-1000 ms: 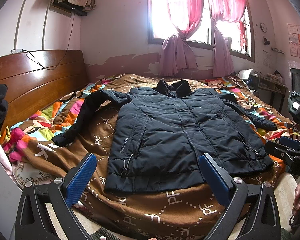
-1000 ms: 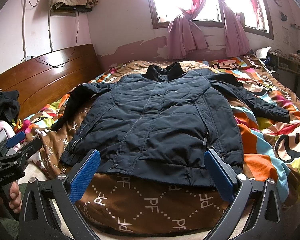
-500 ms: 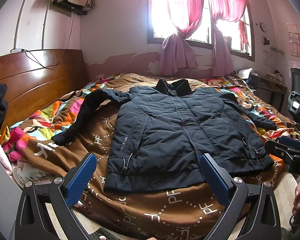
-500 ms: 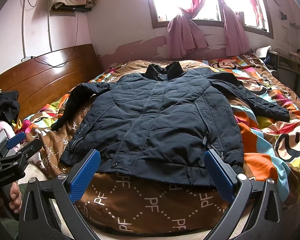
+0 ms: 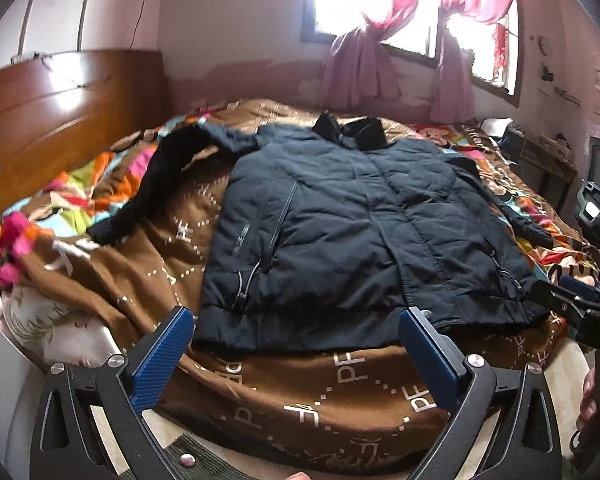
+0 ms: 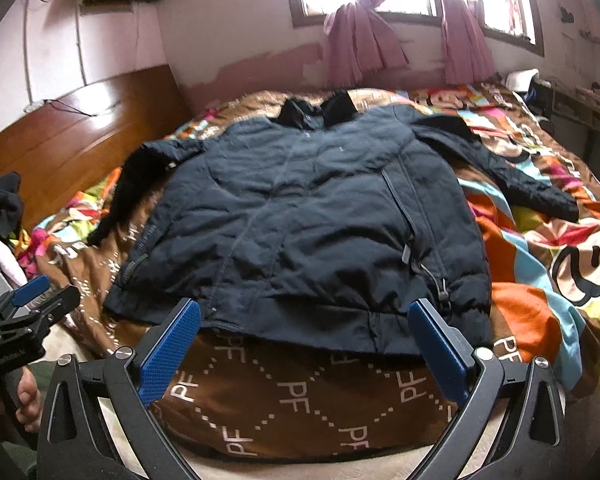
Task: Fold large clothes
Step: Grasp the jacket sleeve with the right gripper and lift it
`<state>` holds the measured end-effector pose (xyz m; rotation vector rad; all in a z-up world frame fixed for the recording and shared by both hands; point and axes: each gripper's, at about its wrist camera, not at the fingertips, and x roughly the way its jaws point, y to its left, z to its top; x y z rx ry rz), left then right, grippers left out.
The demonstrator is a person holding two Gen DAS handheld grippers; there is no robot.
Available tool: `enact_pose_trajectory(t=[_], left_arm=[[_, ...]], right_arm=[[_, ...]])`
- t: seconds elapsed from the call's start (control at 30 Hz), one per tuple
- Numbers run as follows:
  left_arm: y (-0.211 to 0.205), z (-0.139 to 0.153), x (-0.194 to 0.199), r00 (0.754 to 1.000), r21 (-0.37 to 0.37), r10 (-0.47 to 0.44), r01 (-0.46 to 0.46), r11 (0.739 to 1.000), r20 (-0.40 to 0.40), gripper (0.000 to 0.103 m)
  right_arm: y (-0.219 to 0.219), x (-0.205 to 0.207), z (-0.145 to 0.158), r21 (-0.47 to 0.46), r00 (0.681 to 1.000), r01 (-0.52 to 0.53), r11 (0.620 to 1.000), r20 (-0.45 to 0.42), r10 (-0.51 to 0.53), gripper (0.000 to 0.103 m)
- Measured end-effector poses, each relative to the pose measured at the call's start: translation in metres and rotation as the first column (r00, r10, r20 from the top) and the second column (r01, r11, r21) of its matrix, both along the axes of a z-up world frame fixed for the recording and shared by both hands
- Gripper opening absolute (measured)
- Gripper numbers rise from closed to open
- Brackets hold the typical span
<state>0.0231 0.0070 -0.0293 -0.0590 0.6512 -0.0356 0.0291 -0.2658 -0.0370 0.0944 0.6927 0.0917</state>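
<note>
while my left gripper [image 5: 296,344] gapes empty, the jacket [image 5: 352,228] lies flat on the bed [image 5: 100,276], hem nearest, collar at 12 o'clock. from my right gripper [image 6: 304,340], also wide and empty, hem just ahead, equally near.

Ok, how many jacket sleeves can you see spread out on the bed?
2. The left sleeve runs out toward the headboard; the right sleeve stretches over the colourful quilt toward the window side.
</note>
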Motion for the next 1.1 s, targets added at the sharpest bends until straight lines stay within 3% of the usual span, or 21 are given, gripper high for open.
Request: enact_pose_trajectory(t=[0.23, 0.43, 0.57, 0.7, 0.83, 0.9, 1.0, 1.1], left_arm=[[-0.005, 0.005, 0.037, 0.999, 0.012, 0.013, -0.013, 1.0, -0.031, 0.103], [-0.022, 0.019, 0.082, 0.998, -0.068, -0.019, 0.014, 0.998, -0.067, 0.103], [-0.044, 0.022, 0.111, 0.996, -0.064, -0.04, 0.035, 0.997, -0.08, 0.103], [-0.069, 0.022, 0.139, 0.991, -0.07, -0.074, 0.067, 0.995, -0.113, 0.103], [-0.09, 0.015, 0.175, 0.965, -0.125, -0.125, 0.098, 0.987, -0.229, 0.103], [-0.098, 0.011, 0.188, 0.96, -0.124, -0.122, 0.093, 0.988, -0.252, 0.103], [-0.116, 0.01, 0.215, 0.955, -0.089, -0.113, 0.092, 0.992, -0.274, 0.103], [-0.138, 0.012, 0.247, 0.952, -0.071, -0.113, 0.097, 0.993, -0.283, 0.103]], right_arm=[[-0.019, 0.029, -0.011, -0.01, 0.993, 0.06, 0.998, -0.101, -0.061, 0.102], [-0.048, 0.056, -0.007, -0.028, 0.986, 0.133, 0.991, -0.092, -0.135, 0.102], [-0.08, 0.076, -0.007, 0.004, 0.969, 0.236, 0.972, -0.074, -0.235, 0.102], [-0.129, 0.095, -0.009, 0.048, 0.921, 0.389, 0.92, -0.055, -0.387, 0.102], [-0.197, 0.112, -0.018, 0.279, 0.891, 0.438, 0.854, -0.012, -0.453, 0.102], [-0.228, 0.124, -0.024, 0.317, 0.866, 0.473, 0.822, 0.003, -0.499, 0.102], [-0.27, 0.159, -0.036, 0.31, 0.813, 0.562, 0.767, -0.033, -0.582, 0.102], [-0.315, 0.204, -0.054, 0.394, 0.779, 0.603, 0.694, -0.102, -0.619, 0.102]])
